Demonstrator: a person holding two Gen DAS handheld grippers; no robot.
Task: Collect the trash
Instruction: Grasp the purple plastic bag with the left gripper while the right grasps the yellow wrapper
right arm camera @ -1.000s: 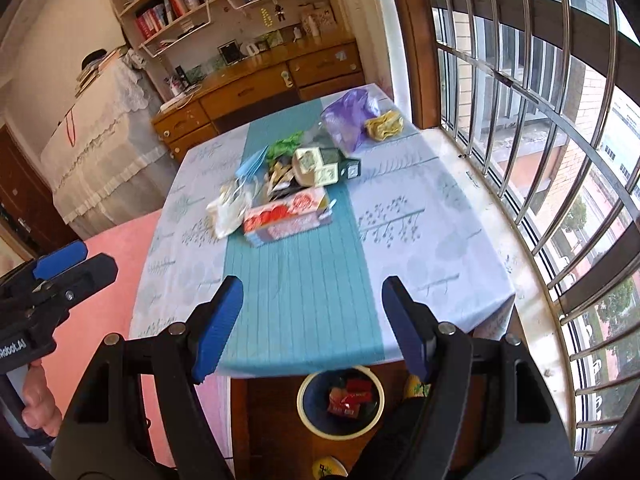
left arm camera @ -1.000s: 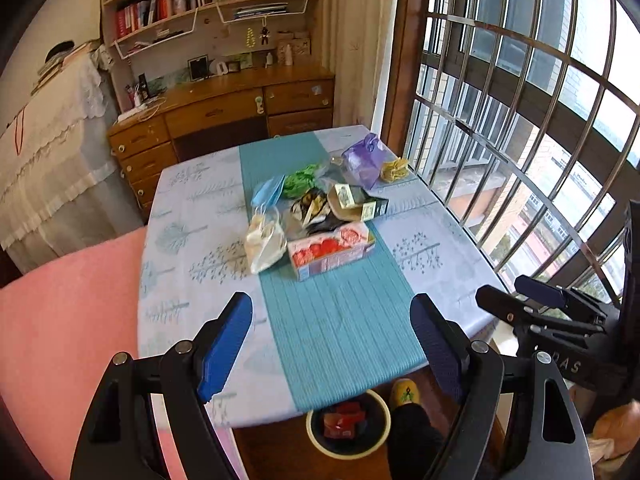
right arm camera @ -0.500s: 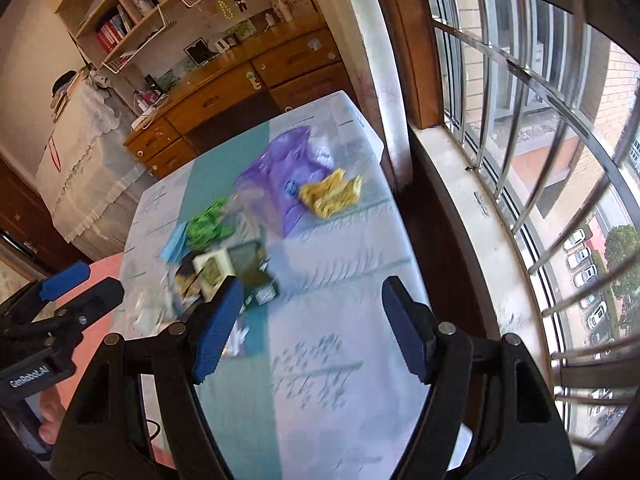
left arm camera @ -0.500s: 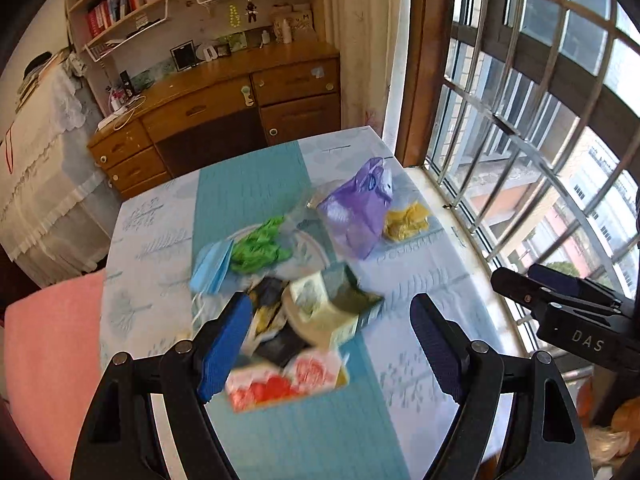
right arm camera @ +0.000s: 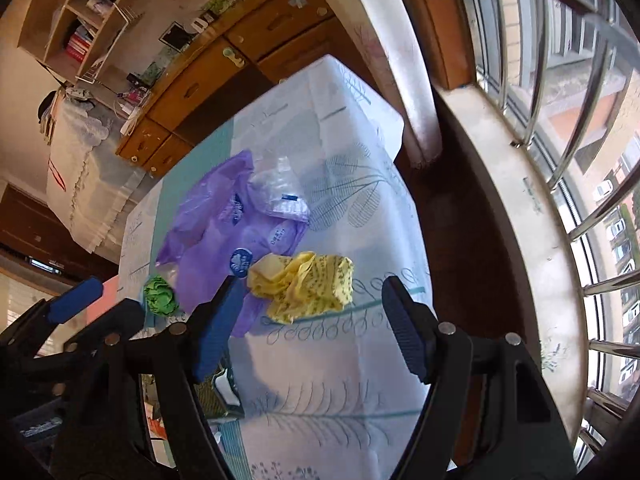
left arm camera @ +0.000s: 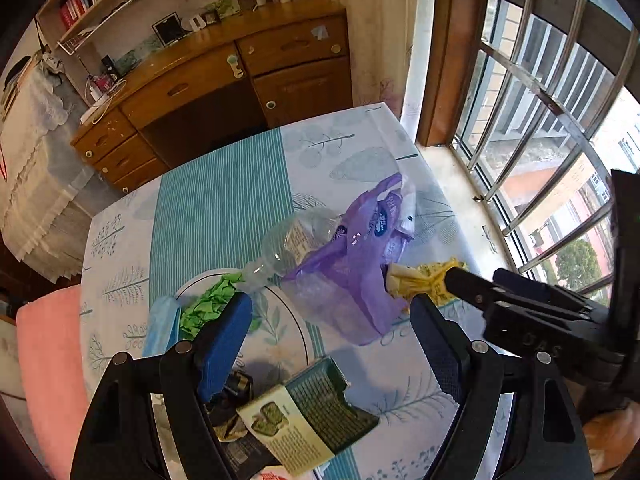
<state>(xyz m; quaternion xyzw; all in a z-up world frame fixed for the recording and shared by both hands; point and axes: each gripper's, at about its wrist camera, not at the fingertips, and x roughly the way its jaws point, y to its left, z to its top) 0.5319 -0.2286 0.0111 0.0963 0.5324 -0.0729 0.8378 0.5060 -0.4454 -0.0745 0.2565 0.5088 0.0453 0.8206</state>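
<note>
Trash lies on the table. A crumpled yellow wrapper (right arm camera: 306,286) sits near the right edge, just ahead of my open, empty right gripper (right arm camera: 308,334); it also shows in the left wrist view (left arm camera: 424,280). A purple plastic bag (left arm camera: 356,264) and a clear plastic bottle (left arm camera: 292,242) lie ahead of my open, empty left gripper (left arm camera: 332,354). A green crumpled paper (left arm camera: 206,304), a blue face mask (left arm camera: 160,330) and an opened green-and-cream carton (left arm camera: 308,416) lie close to the left fingers. The purple bag (right arm camera: 216,232) and green paper (right arm camera: 160,296) also show in the right wrist view.
The table (left arm camera: 216,196) has a leaf-print cloth with a teal striped runner. A white plate (left arm camera: 280,328) lies under some trash. A wooden desk (left arm camera: 208,84) stands behind, a barred window (left arm camera: 540,92) to the right, a pink seat (left arm camera: 48,360) to the left.
Both grippers have moved forward and down over the table towards the far trash. The right gripper now hovers at the yellow wrapper, the left at the purple bag. Both jaws stay open.
</note>
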